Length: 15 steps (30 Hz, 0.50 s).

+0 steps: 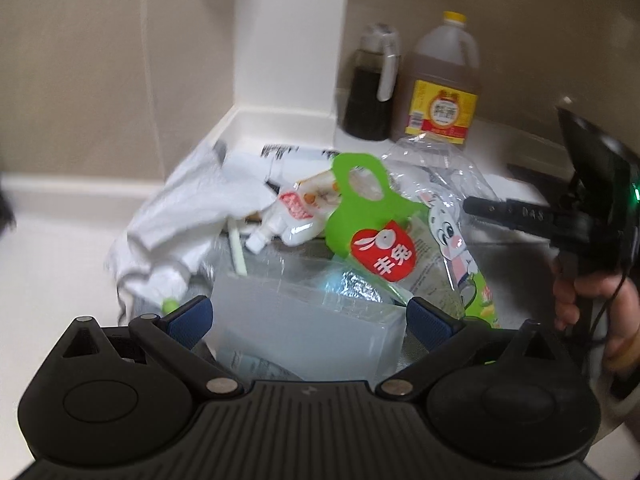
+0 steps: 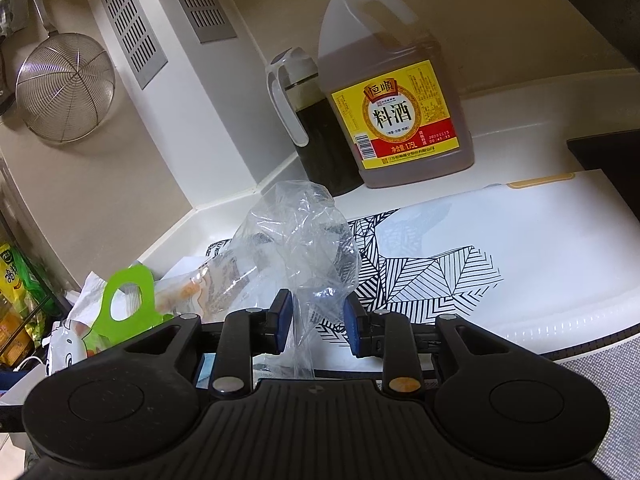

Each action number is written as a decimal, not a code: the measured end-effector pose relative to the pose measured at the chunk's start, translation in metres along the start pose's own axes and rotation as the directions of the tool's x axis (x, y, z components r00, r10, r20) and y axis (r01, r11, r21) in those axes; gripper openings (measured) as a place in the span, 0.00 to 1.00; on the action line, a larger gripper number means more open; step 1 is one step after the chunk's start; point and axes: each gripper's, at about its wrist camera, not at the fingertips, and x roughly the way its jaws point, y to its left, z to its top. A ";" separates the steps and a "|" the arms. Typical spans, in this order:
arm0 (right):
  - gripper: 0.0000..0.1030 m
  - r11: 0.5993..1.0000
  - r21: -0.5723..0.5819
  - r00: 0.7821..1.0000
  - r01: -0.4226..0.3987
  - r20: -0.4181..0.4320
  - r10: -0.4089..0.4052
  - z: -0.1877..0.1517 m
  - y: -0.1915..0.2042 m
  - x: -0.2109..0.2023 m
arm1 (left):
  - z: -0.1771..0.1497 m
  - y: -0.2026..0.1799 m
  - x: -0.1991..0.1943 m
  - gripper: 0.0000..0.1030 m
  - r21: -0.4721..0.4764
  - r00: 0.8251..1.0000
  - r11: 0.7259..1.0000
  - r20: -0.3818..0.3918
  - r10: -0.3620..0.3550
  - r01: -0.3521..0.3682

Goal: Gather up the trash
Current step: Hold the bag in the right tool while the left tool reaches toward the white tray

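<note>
A heap of trash lies in the counter corner: crumpled white paper (image 1: pixel 188 216), a sauce pouch (image 1: pixel 292 216), a green-handled rabbit snack bag (image 1: pixel 380 236) and a translucent plastic box (image 1: pixel 304 320). My left gripper (image 1: pixel 310 316) is open wide, with the box lying between its blue pads (image 1: pixel 192 316). My right gripper (image 2: pixel 318 320) is shut on a clear plastic bag (image 2: pixel 304 236), which stands up crumpled above the fingers. The same clear plastic bag (image 1: pixel 436 168) rises behind the heap in the left wrist view. A hand (image 1: pixel 580 292) holds the right tool at that view's right edge.
A yellow-labelled cooking wine jug (image 2: pixel 396 96) and a dark sauce dispenser (image 2: pixel 316 120) stand against the wall. A leaf-patterned white cutting board (image 2: pixel 500 264) lies to the right, with a dark stove edge (image 2: pixel 608 152) beyond. A wire strainer (image 2: pixel 64 88) hangs at the left.
</note>
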 end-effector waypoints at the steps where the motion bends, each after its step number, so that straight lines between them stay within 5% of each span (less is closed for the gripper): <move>1: 0.31 1.000 -0.002 1.000 0.000 0.000 0.000 0.000 0.000 0.000 | 0.002 0.001 0.001 1.00 -0.029 1.000 1.000 -0.011 0.007 -0.007; 15: 0.31 1.000 -0.002 1.000 -0.014 -0.012 0.014 0.000 0.001 0.001 | 0.061 0.019 0.015 1.00 -0.239 0.961 0.939 0.060 0.269 -0.248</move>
